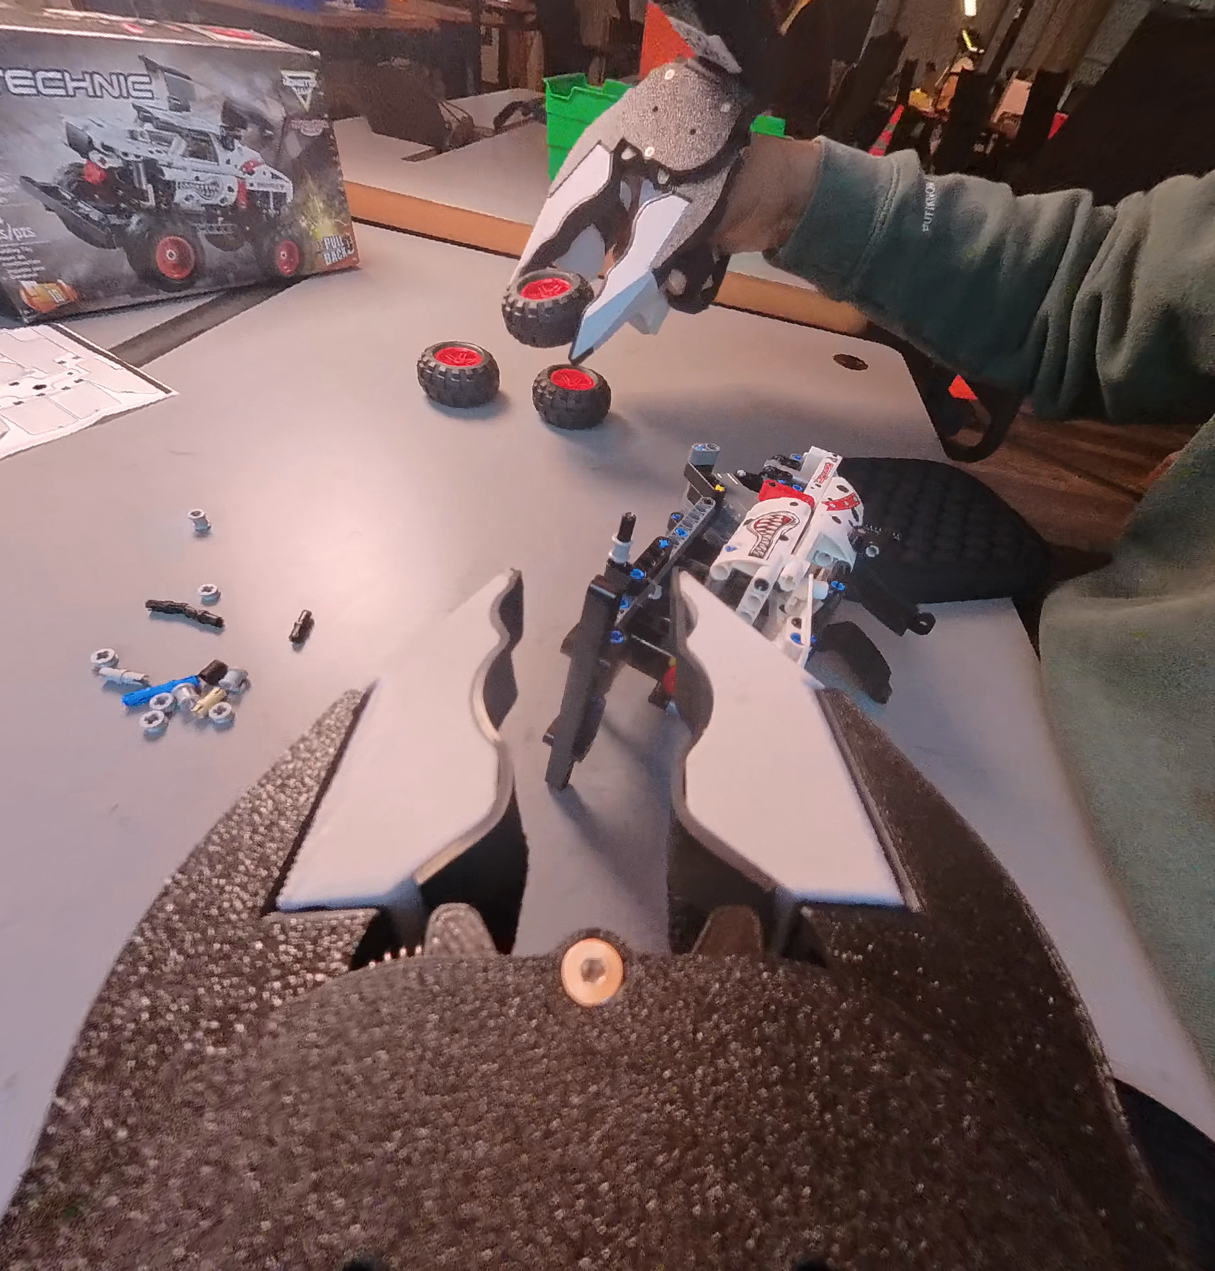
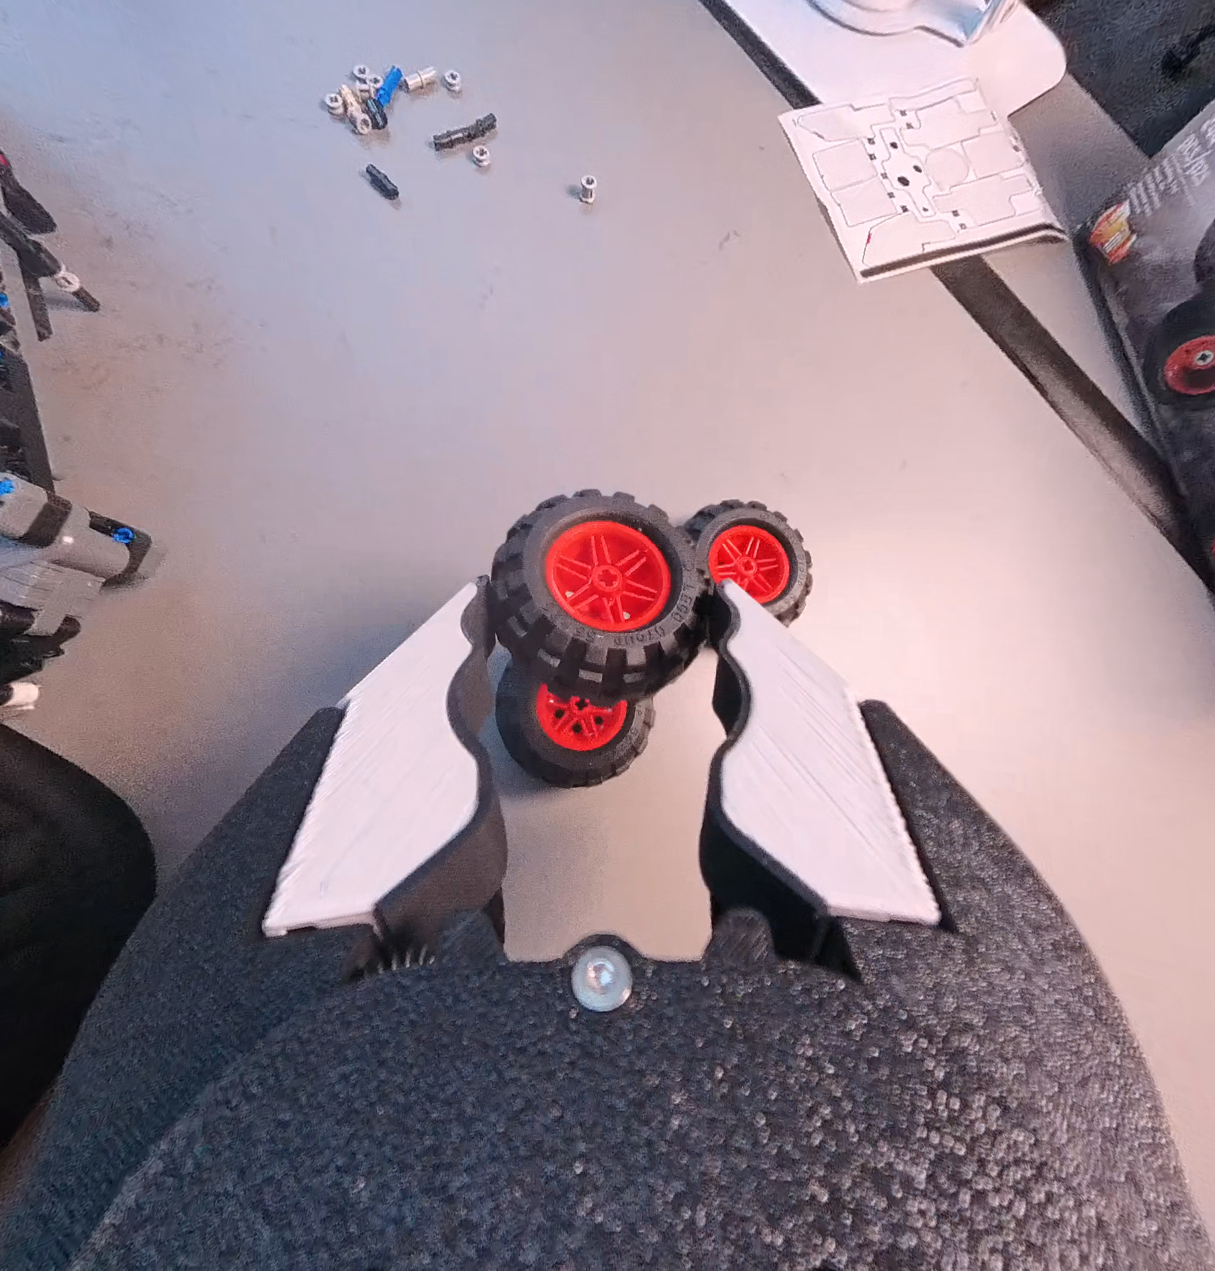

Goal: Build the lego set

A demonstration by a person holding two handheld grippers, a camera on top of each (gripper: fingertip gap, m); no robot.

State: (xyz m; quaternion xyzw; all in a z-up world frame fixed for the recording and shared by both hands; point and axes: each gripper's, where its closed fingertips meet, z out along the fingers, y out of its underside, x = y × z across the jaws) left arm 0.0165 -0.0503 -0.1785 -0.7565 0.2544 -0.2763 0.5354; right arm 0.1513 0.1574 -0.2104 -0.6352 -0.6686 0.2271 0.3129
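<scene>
A partly built white and black truck model (image 1: 783,543) lies on the grey table (image 1: 357,523), with a bare black axle sticking up. My left gripper (image 1: 598,584) is open, and the model's black frame (image 1: 584,681) stands between its jaws with a gap on the left side. My right gripper (image 2: 603,586) is shut on a black tyre with a red hub (image 2: 605,598) and holds it above the table; the tyre also shows in the left wrist view (image 1: 546,306). Two more wheels (image 1: 458,375) (image 1: 570,395) lie on the table below it.
Small loose pins and bushes (image 1: 178,688) lie scattered at the left. The set's box (image 1: 151,172) and a white sticker sheet (image 1: 48,392) sit at the far left. A green bin (image 1: 577,117) stands behind. A person's green sleeve (image 1: 1003,275) crosses the right side. Spacing between my two grippers at the tips: around 25 cm.
</scene>
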